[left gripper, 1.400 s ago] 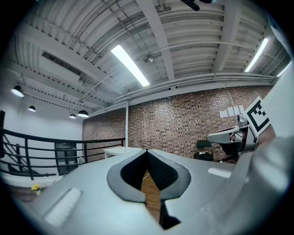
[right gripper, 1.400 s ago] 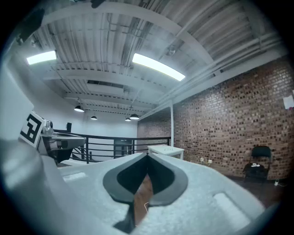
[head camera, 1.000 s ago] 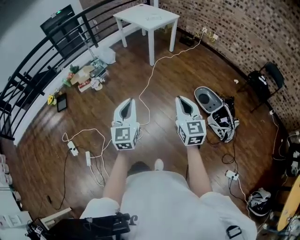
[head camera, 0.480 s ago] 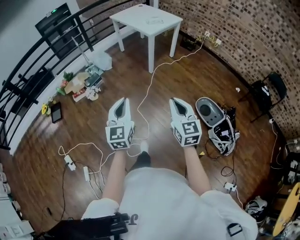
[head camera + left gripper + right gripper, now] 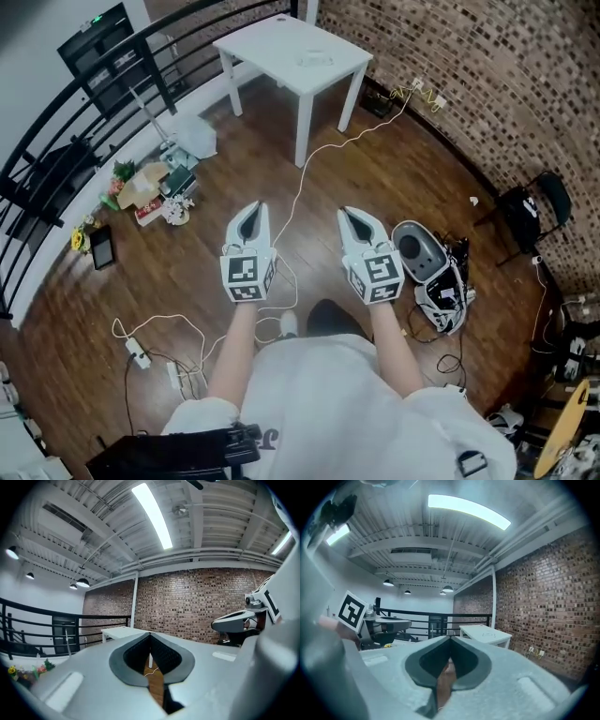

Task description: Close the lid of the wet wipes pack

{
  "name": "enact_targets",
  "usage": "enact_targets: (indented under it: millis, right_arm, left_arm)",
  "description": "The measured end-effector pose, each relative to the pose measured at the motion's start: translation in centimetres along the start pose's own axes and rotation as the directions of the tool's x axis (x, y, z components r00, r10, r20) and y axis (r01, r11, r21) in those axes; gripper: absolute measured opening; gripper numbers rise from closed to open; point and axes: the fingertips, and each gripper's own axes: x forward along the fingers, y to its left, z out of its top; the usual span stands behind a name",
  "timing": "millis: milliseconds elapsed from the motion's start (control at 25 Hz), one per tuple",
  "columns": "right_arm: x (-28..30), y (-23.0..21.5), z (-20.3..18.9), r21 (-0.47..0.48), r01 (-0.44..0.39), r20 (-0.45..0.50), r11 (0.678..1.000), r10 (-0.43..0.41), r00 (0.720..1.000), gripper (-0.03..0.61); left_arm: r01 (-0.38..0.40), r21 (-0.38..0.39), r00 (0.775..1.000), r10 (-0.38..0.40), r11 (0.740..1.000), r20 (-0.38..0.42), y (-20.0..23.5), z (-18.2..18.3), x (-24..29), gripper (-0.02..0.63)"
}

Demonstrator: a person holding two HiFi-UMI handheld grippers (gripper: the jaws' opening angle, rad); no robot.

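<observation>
Far ahead stands a white table (image 5: 281,47), and a small pale flat thing on its top (image 5: 314,60) may be the wet wipes pack; its lid is too small to make out. My left gripper (image 5: 252,209) and right gripper (image 5: 350,216) are held out side by side over the wooden floor, well short of the table. Both have their jaws pressed together at the tips with nothing between them. The table (image 5: 120,631) shows beyond the left gripper (image 5: 150,634) in its own view. In the right gripper view the table (image 5: 485,633) lies past the right gripper (image 5: 450,638).
A white cable (image 5: 298,173) runs across the floor from the table toward my feet. A power strip (image 5: 137,352) lies at the left. Clutter (image 5: 148,186) sits by the black railing (image 5: 56,103). A grey shell-like object (image 5: 418,251) and a black chair (image 5: 531,201) are at the right, by the brick wall.
The person has walked forward, so the table sits closer and larger in the head view. Both grippers stay shut and held out in front.
</observation>
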Motion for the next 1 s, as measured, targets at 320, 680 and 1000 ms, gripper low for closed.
enact_targets:
  millis: [320, 680, 1000]
  right_arm:
    - [12.5, -8.8, -1.2, 0.070, 0.018, 0.005, 0.997, -0.018, 1.000, -0.009]
    - [28.3, -23.8, 5.2, 0.084, 0.017, 0.093, 0.996, -0.025, 0.995, -0.009]
    - [37.9, -29.0, 2.9, 0.161, -0.026, 0.000, 0.987, 0.026, 1.000, -0.009]
  left_arm:
    - [0.011, 0.021, 1.000, -0.011, 1.000, -0.011, 3.5, -0.7, 13.8, 0.015]
    - [0.019, 0.039, 0.999, -0.020, 0.999, 0.029, 5.3, 3.7, 33.2, 0.015]
    - [-0.045, -0.007, 0.999, 0.045, 0.999, -0.023, 9.4, 2.1, 43.1, 0.015]
